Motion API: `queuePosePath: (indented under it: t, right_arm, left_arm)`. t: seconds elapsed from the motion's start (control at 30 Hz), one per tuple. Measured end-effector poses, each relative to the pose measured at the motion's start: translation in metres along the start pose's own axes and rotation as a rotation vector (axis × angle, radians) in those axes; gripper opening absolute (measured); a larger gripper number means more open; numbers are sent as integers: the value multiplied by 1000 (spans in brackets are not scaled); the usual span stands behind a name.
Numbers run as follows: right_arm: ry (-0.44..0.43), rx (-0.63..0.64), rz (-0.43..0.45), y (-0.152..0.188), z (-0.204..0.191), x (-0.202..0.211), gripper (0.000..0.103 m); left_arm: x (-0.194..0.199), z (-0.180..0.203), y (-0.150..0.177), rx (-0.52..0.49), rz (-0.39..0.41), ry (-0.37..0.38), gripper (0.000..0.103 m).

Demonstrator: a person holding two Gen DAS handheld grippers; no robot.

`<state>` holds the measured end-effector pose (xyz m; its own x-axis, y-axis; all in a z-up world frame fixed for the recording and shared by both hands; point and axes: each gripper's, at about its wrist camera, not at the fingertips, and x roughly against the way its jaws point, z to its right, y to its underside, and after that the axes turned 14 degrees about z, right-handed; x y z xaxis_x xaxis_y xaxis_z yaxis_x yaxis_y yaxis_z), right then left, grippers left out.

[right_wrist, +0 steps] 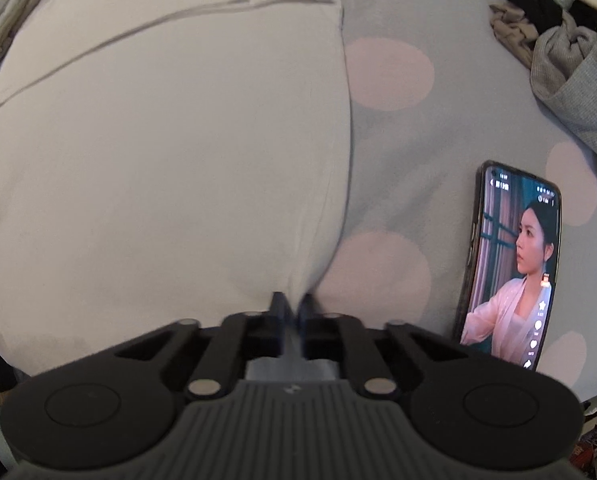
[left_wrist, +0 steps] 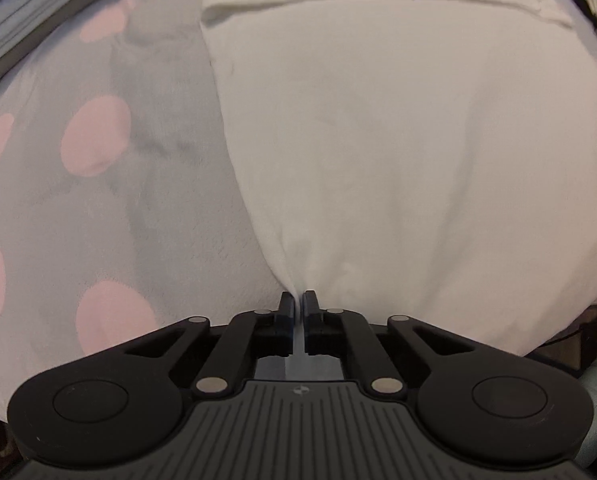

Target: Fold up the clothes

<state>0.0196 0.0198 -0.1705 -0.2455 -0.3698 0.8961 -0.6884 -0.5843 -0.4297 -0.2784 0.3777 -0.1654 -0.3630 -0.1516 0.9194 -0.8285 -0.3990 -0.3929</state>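
Both grippers were clamped on the garment (left_wrist: pixel 378 128): the left gripper (left_wrist: pixel 298 300) had its jaws pinched together on the near left corner of the white cloth, and the right gripper (right_wrist: pixel 292 302) was pinched the same way on the near right corner, each with only a thin tuck of fabric between the pads. That garment lay spread flat on the blanket (left_wrist: pixel 98 208), grey with pink dots, with a fold line running across its far part. Left of the garment, at its far end, sat a stack (left_wrist: pixel 30 20) of folded clothes; right of the garment, well apart from its edge, a phone (right_wrist: pixel 514 264) lay with its screen lit, and beyond that, far right of the garment, an unfolded heap (right_wrist: pixel 566 64) waited. The step looked like a lift of the near hem to carry it over toward the far end. The pinches were shallow, so a fast or uneven pull could have slipped one corner free and left the fold skewed. Had either pinch caught the blanket beneath, lifting would have dragged it up and wrinkled the garment. A wide swing of the right hand might also have brushed the phone.
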Motion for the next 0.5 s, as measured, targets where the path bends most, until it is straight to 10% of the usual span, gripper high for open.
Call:
queuePosePath:
  t: [0.5]
  right_arm:
    - [24,-55,340,-58,5,44,4]
  left_arm:
    - [52,-55,-58,249,361,12,2]
